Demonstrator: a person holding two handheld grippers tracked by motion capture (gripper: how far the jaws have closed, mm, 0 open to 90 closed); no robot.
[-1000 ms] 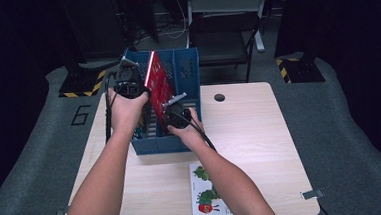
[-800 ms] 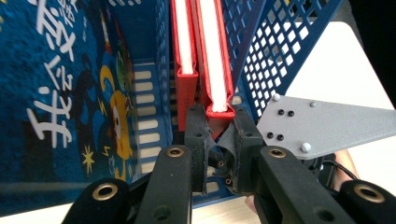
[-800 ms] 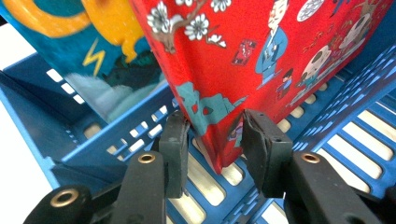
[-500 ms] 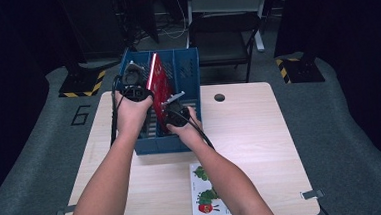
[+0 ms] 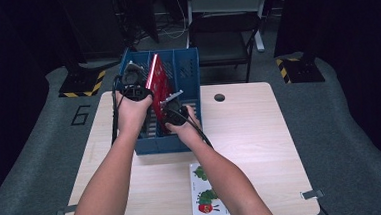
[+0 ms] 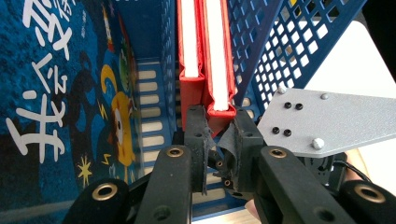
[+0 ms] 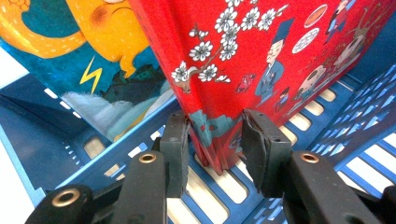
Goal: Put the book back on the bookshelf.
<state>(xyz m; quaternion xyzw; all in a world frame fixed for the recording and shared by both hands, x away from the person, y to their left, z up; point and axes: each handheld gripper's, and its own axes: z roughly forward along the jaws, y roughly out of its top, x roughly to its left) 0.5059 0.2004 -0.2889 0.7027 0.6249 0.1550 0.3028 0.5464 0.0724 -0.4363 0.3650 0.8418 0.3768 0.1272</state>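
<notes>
Not much has shifted since the earlier frames: both hands sit at pretty much the same spot over the blue file rack (image 5: 186, 75), and the red book (image 5: 157, 80) leans in the middle compartment just as it did a second ago. The right gripper's jaws have closed a touch further over that second, though.

The left gripper (image 5: 136, 89) is at the far left side of the rack in the high view. From its own camera, the left gripper (image 6: 219, 140) is nearly pressed together and pinches the near edge of one red hardcover half, with the white page block (image 6: 218, 46) running away above it. Looks like the book is split open there, since a second red cover with pages (image 6: 188, 42) stands right beside it.

The right gripper (image 5: 174, 110) is nearer, low in the rack. In its view the right gripper (image 7: 215, 149) has its pads (image 7: 176, 149) around the bottom corner of the red book's illustrated cover (image 7: 261, 56); the left pad touches the cover, and the right one seems to stand just off it.

A blue picture book (image 6: 56, 93) stands in the left compartment. On the near edge of the table (image 5: 260, 133) lies a caterpillar book (image 5: 208, 196), well apart from the rack.
</notes>
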